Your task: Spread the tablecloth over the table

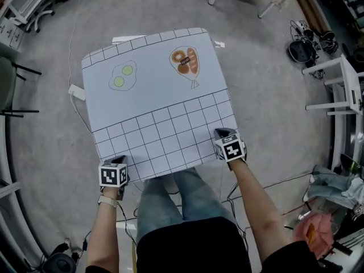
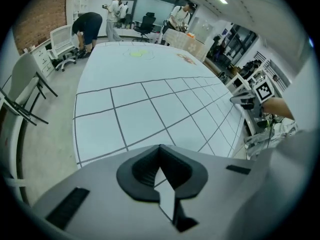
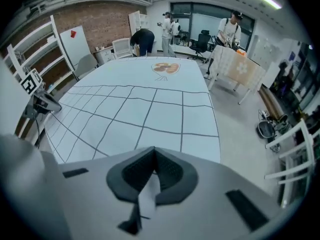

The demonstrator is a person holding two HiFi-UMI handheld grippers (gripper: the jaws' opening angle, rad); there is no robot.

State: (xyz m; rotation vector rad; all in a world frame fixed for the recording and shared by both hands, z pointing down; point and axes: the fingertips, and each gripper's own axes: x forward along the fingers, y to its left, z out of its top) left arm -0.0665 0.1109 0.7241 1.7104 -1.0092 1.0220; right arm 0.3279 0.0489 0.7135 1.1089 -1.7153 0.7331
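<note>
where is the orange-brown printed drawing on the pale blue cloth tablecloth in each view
Head view: orange-brown printed drawing, upper centre-right, far half of the pale blue tablecloth.
Left gripper view: tiny, top centre-right.
Right gripper view: top centre.
Shared landmark: the black grid band at its near end.

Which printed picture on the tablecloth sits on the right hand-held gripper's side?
The orange-brown picture; the green-circles picture lies across the tablecloth, toward the left hand-held gripper.
</note>
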